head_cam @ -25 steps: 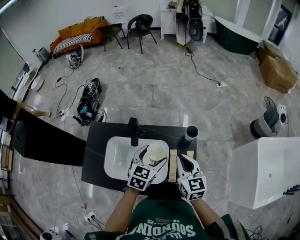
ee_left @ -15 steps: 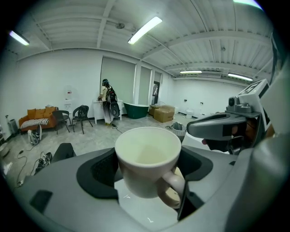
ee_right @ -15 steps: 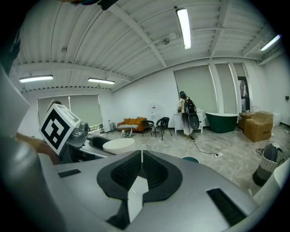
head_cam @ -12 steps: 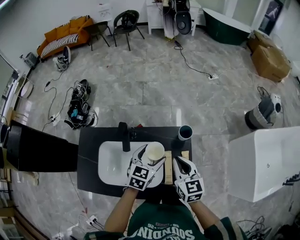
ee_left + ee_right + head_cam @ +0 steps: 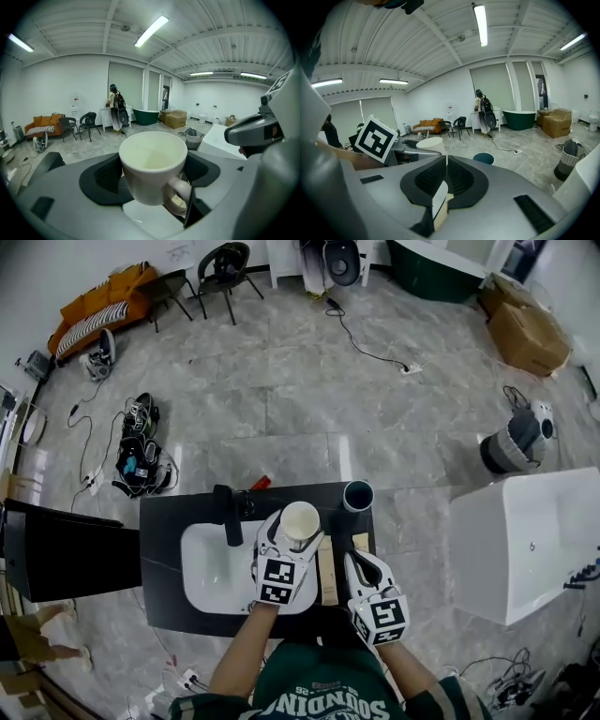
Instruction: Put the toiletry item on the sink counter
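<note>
Left tool (image 5: 296,538) clamped across the body of a cream ceramic mug (image 5: 300,519): rigid, smooth, breakable, probably light. Right tool (image 5: 362,562) clenched, empty.

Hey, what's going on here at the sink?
A person works over the black sink counter with a gripper in each hand. The left gripper is clamped on a cream mug, holding it over the right edge of the white basin. The right gripper is shut on a thin flat piece I can't identify, beside a wooden strip.
</note>
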`<state>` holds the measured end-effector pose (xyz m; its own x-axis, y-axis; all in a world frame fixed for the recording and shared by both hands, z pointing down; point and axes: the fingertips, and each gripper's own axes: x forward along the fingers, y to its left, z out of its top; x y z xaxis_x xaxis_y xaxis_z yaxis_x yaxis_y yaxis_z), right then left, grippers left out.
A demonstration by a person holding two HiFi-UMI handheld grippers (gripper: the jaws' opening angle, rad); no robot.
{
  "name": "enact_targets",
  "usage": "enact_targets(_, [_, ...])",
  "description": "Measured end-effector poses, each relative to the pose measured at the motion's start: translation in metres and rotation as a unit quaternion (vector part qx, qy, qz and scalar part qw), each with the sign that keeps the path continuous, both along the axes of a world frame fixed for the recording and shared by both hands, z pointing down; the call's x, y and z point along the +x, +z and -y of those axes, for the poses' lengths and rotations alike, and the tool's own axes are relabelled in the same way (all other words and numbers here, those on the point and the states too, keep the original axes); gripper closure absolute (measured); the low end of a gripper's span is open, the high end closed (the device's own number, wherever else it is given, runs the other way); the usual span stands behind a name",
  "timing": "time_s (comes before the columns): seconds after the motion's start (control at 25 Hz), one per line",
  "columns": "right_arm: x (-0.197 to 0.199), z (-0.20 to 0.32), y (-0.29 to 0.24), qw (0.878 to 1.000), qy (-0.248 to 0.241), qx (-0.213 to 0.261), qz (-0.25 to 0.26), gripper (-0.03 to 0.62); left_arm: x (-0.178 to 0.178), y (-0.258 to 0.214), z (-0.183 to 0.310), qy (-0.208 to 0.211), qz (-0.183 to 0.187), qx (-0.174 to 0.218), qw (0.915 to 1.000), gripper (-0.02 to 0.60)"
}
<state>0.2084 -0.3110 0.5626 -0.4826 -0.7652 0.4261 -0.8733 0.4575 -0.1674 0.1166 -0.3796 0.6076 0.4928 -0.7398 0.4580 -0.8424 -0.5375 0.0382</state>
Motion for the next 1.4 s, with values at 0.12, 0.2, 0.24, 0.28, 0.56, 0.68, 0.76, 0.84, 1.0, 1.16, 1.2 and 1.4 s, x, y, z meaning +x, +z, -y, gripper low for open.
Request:
enact_targets(0.12, [0.009, 0.002, 0.007, 1.0, 0.009, -0.009, -0.003, 0.551, 0.008, 0.007, 0.014, -0.008, -0.005, 0.002, 1.0, 0.167])
enact_targets(0.2, [0.012, 0.004, 0.011, 1.0, 0.014, -0.013, -0.005, 0.551, 0.014, 0.012, 0.021, -0.007, -0.002, 0.003, 1.0, 0.167])
enact_targets(0.24, [0.014, 0.004, 0.013, 1.0, 0.016, -0.015, -0.005, 0.551, 0.017, 0.014, 0.024, -0.006, 0.0, 0.005, 1.0, 0.167])
enact_targets(0.28, [0.017, 0.004, 0.015, 1.0, 0.019, -0.018, -0.005, 0.551, 0.021, 0.015, 0.027, -0.005, 0.001, 0.007, 1.0, 0.167])
enact_targets(0.56, [0.038, 0.006, 0.028, 0.999, 0.035, -0.036, -0.01, 0.551, 0.041, 0.029, 0.051, -0.002, -0.006, 0.011, 0.9999, 0.167])
enact_targets(0.68, [0.045, 0.006, 0.031, 0.998, 0.04, -0.041, -0.012, 0.551, 0.046, 0.049, 0.054, -0.009, 0.006, 0.012, 0.9999, 0.167])
enact_targets(0.76, [0.046, 0.005, 0.032, 0.998, 0.04, -0.042, -0.013, 0.551, 0.047, 0.059, 0.057, -0.011, 0.024, 0.016, 0.9995, 0.167])
enact_targets(0.84, [0.048, 0.005, 0.032, 0.998, 0.039, -0.043, -0.015, 0.551, 0.047, 0.066, 0.061, -0.018, 0.029, 0.017, 0.9993, 0.167])
enact_targets(1.0, [0.053, 0.006, 0.033, 0.998, 0.039, -0.044, -0.026, 0.551, 0.045, 0.078, 0.071, -0.043, 0.021, 0.014, 0.9987, 0.167])
enact_targets(1.16, [0.061, 0.003, 0.038, 0.997, 0.044, -0.053, -0.028, 0.551, 0.045, 0.091, 0.076, -0.067, 0.014, 0.013, 0.9976, 0.167])
enact_targets(1.2, [0.063, 0.003, 0.039, 0.997, 0.046, -0.055, -0.027, 0.551, 0.045, 0.094, 0.077, -0.071, 0.014, 0.012, 0.9973, 0.167])
enact_targets(1.4, [0.072, 0.003, 0.042, 0.996, 0.053, -0.064, -0.022, 0.551, 0.046, 0.116, 0.079, -0.093, 0.01, 0.001, 0.9956, 0.167])
